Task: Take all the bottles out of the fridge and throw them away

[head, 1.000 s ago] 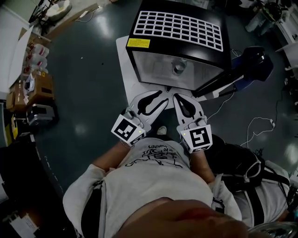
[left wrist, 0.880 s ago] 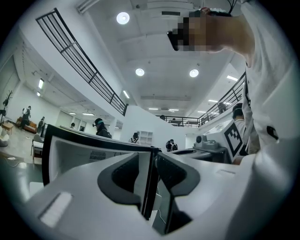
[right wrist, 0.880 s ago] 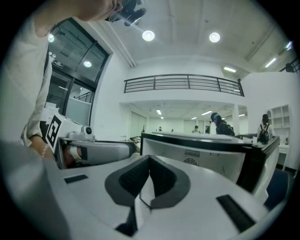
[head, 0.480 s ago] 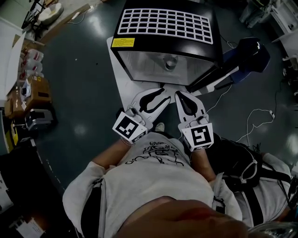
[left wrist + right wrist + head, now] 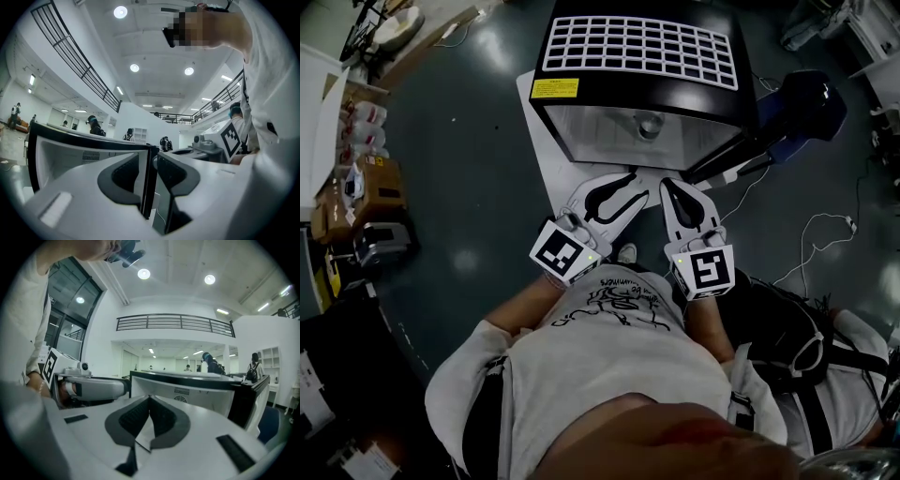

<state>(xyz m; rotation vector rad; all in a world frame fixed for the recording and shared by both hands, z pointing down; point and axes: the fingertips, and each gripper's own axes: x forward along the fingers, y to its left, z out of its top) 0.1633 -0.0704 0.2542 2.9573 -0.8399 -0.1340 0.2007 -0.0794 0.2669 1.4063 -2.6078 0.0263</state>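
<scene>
Black and boxy, the fridge [image 5: 637, 52] stands on a white board [image 5: 542, 159] on the dark floor, its top covered by a white grid pattern. Its door [image 5: 727, 155] is swung open at the fridge's right side, so the pale inside shows from above.

Both claws are just in front of the fridge opening, side by side and pointing into it. The left gripper [image 5: 628, 181] has its jaws partly apart, a narrow gap with nothing in it; in the left gripper view only the dark front edge of the fridge [image 5: 70, 154] shows through that gap. The right gripper [image 5: 667, 186] has its jaws brought together at the tips and holds nothing; beyond them its own view shows the fridge's white wall [image 5: 187, 387] and the black door [image 5: 248, 399].

One bottle [image 5: 650, 127] stands upright inside the fridge, near the middle, seen only as a round greyish top. I cannot tell whether more bottles stand deeper in.

This looks like the approach step: the door is open and no bottle has been taken hold of yet. The next move probably calls for reaching one claw into the fridge with its jaws wide enough to go around the bottle, then closing on it and drawing it out.
</scene>
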